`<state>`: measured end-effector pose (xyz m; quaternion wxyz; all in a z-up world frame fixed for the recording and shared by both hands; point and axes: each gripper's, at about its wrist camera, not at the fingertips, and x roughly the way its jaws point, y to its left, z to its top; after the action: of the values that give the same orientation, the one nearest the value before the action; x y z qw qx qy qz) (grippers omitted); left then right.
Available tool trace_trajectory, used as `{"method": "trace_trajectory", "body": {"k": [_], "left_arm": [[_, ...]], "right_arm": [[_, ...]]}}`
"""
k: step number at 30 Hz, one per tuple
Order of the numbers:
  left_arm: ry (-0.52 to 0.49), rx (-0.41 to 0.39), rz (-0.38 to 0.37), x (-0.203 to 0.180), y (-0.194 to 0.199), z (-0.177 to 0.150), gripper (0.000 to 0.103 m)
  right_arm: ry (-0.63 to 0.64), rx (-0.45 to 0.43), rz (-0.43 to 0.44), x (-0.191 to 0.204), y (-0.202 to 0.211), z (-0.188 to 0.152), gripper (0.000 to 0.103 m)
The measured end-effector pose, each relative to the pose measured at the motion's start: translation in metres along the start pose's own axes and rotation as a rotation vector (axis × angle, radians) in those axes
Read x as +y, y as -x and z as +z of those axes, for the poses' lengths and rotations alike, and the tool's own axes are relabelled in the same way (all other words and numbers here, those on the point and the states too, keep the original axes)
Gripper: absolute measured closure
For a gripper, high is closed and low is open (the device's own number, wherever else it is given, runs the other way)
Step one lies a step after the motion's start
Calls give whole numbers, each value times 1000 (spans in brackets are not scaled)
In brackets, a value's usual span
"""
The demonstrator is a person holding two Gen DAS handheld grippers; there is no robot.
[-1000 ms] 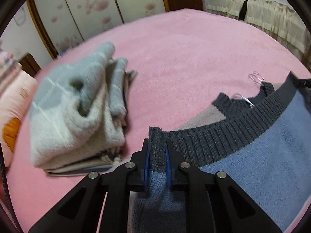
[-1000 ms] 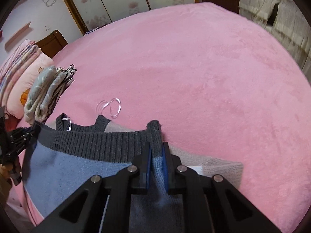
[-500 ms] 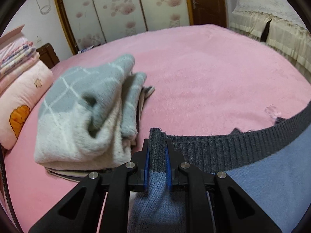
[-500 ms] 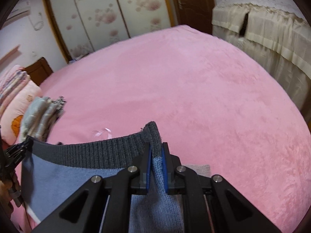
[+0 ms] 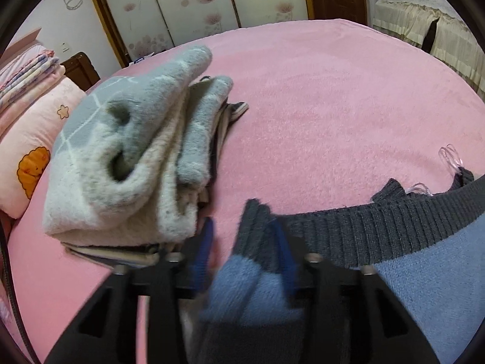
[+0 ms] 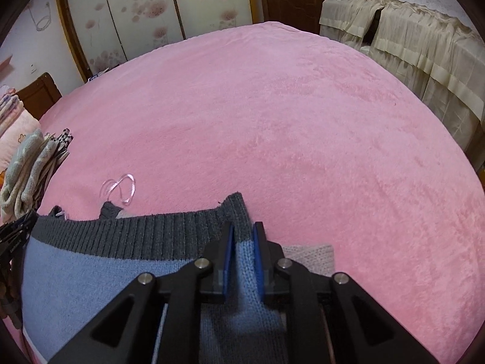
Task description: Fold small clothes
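A small blue knit sweater with a dark grey ribbed hem lies on the pink bed, stretched between my two grippers. My left gripper is open and blurred; the sweater's left corner sits loose between its spread jaws. My right gripper has its jaws slightly apart around the sweater's right corner. A clear plastic hanger loop lies just beyond the hem.
A stack of folded clothes topped by a grey and cream fleece sits close to the left of my left gripper, and shows in the right wrist view. Pink pillows lie further left. The pink bedspread stretches ahead. A cream-draped piece of furniture stands at right.
My left gripper's jaws have opened and let go of the sweater corner. My right gripper's jaws have parted a little. Both grippers have lowered the sweater towards the bed.
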<state>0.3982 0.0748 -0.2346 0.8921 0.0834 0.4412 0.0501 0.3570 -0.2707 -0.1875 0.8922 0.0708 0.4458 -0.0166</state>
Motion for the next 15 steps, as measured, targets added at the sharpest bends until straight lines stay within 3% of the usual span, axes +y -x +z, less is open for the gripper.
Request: {"method": "trace_trajectory", "body": {"k": [1,3,7,15], "left_arm": [[5,-1,-15,2,6,0,43],[24,0,-81,8,24,-2,39],[55,-33,-137,24,69,-11,39],[136,-97,-173,67,172,-57,36]], "right_arm": [[-2,4,-11,1,7,1,80],[-11,-1,12,2,21,4,78],[-26,-51,102,-1,79,3,78],[29,-100,124,-11,174,-33,76]]}}
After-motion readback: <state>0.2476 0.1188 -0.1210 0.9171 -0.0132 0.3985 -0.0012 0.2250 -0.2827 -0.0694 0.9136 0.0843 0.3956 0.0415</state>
